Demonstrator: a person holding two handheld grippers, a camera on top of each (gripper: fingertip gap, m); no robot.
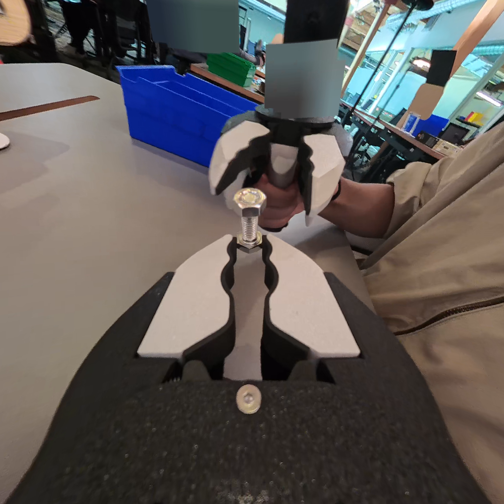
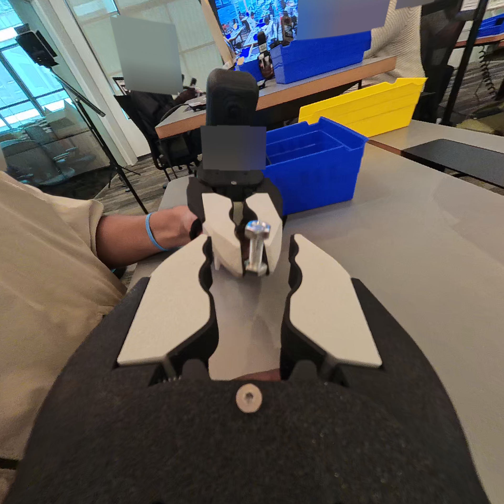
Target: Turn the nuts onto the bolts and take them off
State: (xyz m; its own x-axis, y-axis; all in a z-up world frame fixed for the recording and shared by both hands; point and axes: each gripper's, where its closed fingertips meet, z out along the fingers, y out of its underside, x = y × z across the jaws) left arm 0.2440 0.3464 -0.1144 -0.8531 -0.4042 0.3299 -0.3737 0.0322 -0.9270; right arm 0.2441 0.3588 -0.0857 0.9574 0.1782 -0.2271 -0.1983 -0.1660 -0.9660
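A silver hex bolt (image 1: 248,219) stands upright, head up, with a silver nut (image 1: 248,241) near its lower end. My left gripper (image 1: 248,243) is shut on the nut and holds the bolt above the grey table (image 1: 81,231). My right gripper (image 1: 261,207) faces it from behind the bolt head, jaws apart and empty. In the right wrist view, my right gripper (image 2: 249,240) is open with the bolt (image 2: 256,251) just beyond its fingertips. The left gripper (image 2: 255,270) grips the nut (image 2: 256,268) there. The bolt looks blurred in that view.
A blue bin (image 1: 174,109) stands on the table behind the grippers; it also shows in the right wrist view (image 2: 313,169). A yellow bin (image 2: 362,106) sits farther back. The person's beige sleeve (image 1: 436,245) is at the table's near edge. Less than 4 cm separates the two grippers' tips.
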